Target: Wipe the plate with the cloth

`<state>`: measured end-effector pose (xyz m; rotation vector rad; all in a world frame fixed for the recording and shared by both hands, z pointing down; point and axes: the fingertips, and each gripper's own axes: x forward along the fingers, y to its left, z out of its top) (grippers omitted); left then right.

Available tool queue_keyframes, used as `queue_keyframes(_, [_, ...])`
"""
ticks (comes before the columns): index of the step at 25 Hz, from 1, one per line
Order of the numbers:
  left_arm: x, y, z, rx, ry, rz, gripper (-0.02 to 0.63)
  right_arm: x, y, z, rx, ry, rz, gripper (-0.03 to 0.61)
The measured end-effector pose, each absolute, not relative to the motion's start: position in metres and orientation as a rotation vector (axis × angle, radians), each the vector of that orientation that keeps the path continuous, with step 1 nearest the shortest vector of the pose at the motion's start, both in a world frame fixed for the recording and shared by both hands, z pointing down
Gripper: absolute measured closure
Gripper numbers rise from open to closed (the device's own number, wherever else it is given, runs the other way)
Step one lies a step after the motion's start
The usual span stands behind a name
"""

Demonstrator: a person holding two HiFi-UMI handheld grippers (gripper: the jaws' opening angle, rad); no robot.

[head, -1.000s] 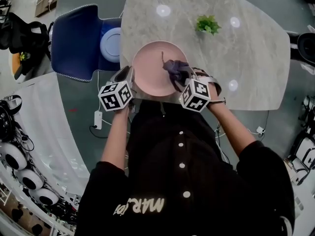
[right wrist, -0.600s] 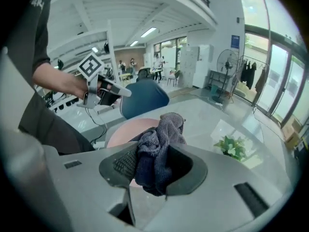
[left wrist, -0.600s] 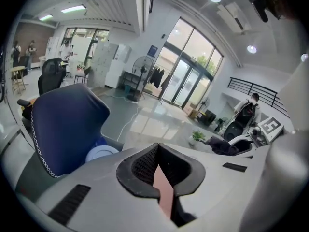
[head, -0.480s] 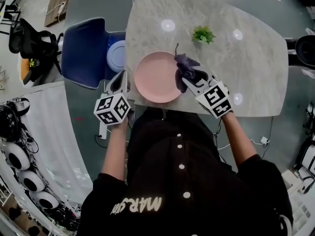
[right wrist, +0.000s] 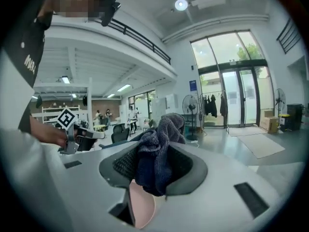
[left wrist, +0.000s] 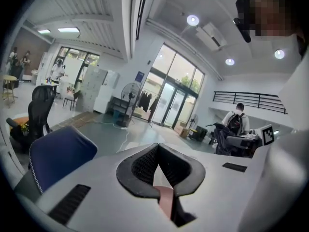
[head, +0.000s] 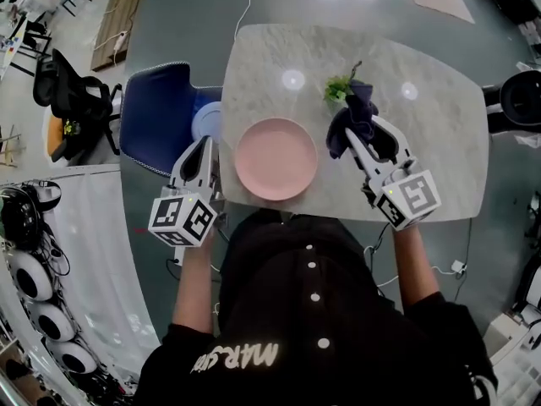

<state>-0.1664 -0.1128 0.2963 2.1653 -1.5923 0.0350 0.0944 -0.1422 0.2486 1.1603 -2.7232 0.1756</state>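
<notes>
Both hand-held grippers sit off the plate [head: 276, 157], which lies bare at the bench [head: 431, 134] edge nearest me. My right hand-held gripper [head: 355, 134], to the plate's right, is clamped on the dark bunched cloth [head: 362, 104], clear of the plate. My left hand-held gripper [head: 204, 146], just left of the plate, is closed on nothing. I judge the wiping paused or finished. Another pass means bringing the cloth back onto the plate while steadying its rim.
</notes>
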Motion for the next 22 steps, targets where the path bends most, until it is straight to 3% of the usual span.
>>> queue_keyframes(13, [-0.185, -0.097, 0.161, 2.340, -2.020, -0.012, 0.598, 0.171, -0.131, 0.146, 1.631, -2.759, -0.053, 0.436])
queue_keyframes(22, [-0.210, -0.080, 0.135, 2.279, -2.178, -0.055, 0.597, 0.217, -0.116, 0.104, 1.848, -2.717, -0.174, 0.439])
